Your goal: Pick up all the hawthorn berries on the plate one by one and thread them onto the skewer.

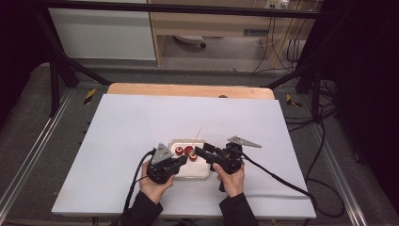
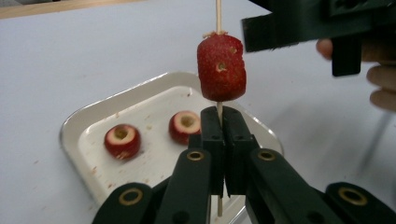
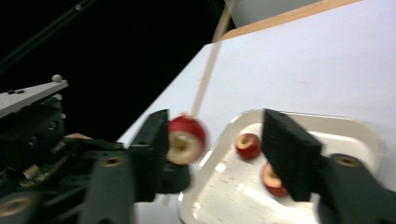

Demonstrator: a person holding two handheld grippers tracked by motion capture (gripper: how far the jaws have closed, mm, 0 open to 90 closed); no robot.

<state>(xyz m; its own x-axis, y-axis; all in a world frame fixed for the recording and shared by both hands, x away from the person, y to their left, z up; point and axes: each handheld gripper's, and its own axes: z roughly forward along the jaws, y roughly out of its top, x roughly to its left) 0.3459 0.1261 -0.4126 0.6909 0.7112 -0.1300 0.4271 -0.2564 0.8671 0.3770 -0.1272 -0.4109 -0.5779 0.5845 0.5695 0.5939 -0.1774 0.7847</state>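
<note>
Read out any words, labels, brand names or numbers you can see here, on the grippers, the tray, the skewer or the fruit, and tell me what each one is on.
No readable text anywhere.
Left gripper, right gripper: plain black, no lettering visible.
White tray, skewer, red fruit pieces: unmarked.
Yellow-and-black hazard stripes on the frame beside the table: a sign, no words.

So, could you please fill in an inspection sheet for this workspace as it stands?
Surface: white table, crumbs on the tray.
Job's things: one fruit piece threaded on the skewer; two cored pieces lie in the tray.
Clutter: nothing seen.
Grippers: left gripper shut on the skewer below the fruit; right gripper open, jaws either side of the threaded piece.
Cables: one trails from each gripper across the table.
Surroundings: dark frame, cabinet, floor cables behind.
</note>
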